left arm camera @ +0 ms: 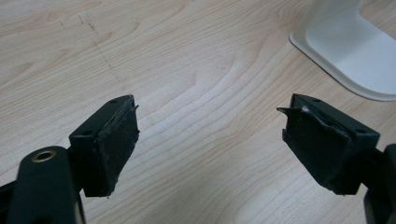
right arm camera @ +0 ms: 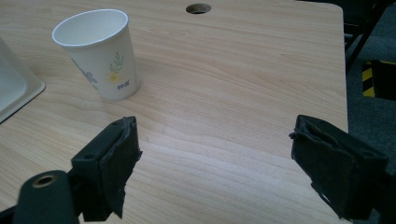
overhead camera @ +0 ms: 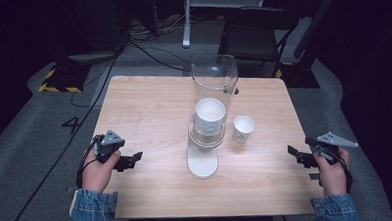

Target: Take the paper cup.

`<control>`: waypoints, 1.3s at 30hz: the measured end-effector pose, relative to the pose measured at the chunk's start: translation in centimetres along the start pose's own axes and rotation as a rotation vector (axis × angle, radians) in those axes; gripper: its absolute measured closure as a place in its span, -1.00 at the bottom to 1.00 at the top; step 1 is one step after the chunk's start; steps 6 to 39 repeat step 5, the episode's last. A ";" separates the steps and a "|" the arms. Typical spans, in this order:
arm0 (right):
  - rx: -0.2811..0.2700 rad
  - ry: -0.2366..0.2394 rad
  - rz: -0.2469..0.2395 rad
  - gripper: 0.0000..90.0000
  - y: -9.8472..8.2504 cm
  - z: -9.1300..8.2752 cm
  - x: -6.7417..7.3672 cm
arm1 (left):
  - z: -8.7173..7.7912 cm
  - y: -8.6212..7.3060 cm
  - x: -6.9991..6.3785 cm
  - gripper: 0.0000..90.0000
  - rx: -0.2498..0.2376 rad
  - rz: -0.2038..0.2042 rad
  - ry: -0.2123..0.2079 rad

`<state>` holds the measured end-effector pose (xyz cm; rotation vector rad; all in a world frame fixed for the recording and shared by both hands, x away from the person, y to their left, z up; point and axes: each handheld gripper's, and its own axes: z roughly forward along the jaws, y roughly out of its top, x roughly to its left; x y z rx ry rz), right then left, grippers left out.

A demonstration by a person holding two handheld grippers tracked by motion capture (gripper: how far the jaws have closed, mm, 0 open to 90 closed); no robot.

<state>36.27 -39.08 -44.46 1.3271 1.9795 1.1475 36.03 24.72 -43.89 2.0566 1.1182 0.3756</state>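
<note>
Clear cup dispenser [overhead camera: 215, 97] stands mid-table [overhead camera: 149, 107]; paper cup [overhead camera: 243, 128] just right of it. Right gripper view adds flower print on the cup. Left gripper [overhead camera: 131, 160] and right gripper [overhead camera: 297, 153] near opposite table edges, fingers [left arm camera: 116, 140] released, empty.

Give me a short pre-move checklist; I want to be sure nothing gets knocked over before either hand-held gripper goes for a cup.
1. Left hand-held gripper open and empty: ok.
2. Right hand-held gripper open and empty: ok.
3. Loose paper cup upright on the table, mouth up: ok.
4. Bare table between the right hand-held gripper and the loose paper cup: ok.
5. Cup dispenser standing upright on its white base: ok.
6. Loose paper cup empty: cannot tell, its bottom is hidden.
</note>
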 end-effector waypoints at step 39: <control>0.003 0.011 -0.002 -0.65 0.1 0.1 0.3 | -0.1 0.0 -0.2 -0.61 -0.002 0.002 -0.009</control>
